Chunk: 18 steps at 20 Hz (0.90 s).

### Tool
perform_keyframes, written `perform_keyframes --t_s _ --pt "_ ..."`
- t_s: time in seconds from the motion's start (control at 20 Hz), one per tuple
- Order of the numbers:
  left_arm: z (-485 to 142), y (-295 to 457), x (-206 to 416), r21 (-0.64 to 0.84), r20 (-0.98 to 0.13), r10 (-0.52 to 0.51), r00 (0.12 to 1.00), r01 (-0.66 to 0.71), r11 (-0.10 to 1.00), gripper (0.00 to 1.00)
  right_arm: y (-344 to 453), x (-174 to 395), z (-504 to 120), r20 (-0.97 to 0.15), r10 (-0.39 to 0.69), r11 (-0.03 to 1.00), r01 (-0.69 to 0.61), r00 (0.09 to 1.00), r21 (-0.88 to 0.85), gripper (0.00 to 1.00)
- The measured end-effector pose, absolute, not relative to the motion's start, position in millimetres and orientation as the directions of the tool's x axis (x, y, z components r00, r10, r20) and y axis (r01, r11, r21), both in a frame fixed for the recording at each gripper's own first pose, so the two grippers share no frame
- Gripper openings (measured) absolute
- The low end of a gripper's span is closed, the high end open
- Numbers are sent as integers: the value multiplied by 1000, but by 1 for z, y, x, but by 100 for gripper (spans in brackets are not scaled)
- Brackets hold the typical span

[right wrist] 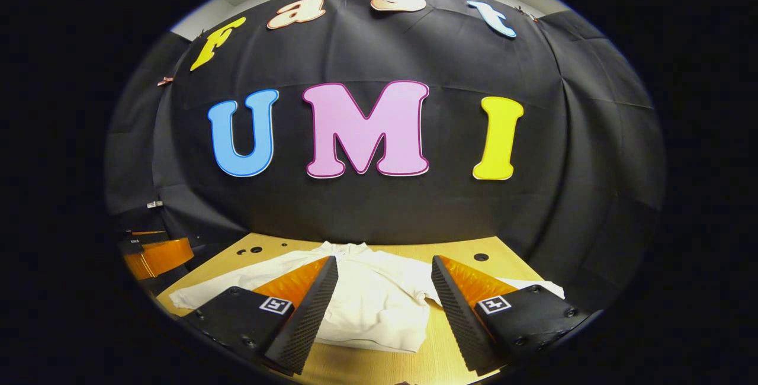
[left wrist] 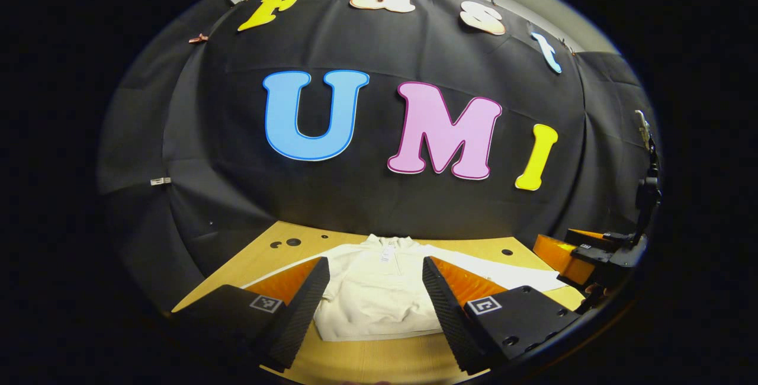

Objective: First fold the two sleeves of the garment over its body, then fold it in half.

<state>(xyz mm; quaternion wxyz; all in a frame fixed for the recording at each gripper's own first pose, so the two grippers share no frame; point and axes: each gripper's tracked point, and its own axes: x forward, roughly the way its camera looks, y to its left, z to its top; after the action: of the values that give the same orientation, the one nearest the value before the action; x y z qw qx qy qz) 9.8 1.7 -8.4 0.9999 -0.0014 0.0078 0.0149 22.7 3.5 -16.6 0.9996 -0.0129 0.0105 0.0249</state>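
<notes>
My left gripper (left wrist: 375, 296) and right gripper (right wrist: 384, 299) both gape wide, holding nothing, above the near edge of the pale wooden table (left wrist: 379, 358). Beyond them the white long-sleeved garment (left wrist: 379, 290) lies flat, sleeves spread toward both side edges.

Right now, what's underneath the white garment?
The white garment lies spread flat on a light wooden table, whose bare top shows round holes beyond and beside it. The part of the table directly under the cloth is covered, so anything there cannot be seen.
</notes>
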Motion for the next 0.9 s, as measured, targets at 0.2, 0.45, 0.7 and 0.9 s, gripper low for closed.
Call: perform_keyframes --t_s 0.2,0.45,0.7,0.9 --pt "-11 0 12 -4 -26 33 999 -33 999 98 -4 31 -21 -30 40 999 -41 999 -32 97" --pt "-18 3 15 -17 -46 53 998 -54 998 97 -29 41 -37 -66 4 1000 -5 998 -22 97" --pt "-27 6 19 -20 -71 83 994 -85 996 97 -72 60 -53 -99 -52 998 50 994 -25 97" --pt "-36 2 25 -51 -102 101 990 -106 993 98 -114 76 -69 -135 -108 994 104 985 -34 97"
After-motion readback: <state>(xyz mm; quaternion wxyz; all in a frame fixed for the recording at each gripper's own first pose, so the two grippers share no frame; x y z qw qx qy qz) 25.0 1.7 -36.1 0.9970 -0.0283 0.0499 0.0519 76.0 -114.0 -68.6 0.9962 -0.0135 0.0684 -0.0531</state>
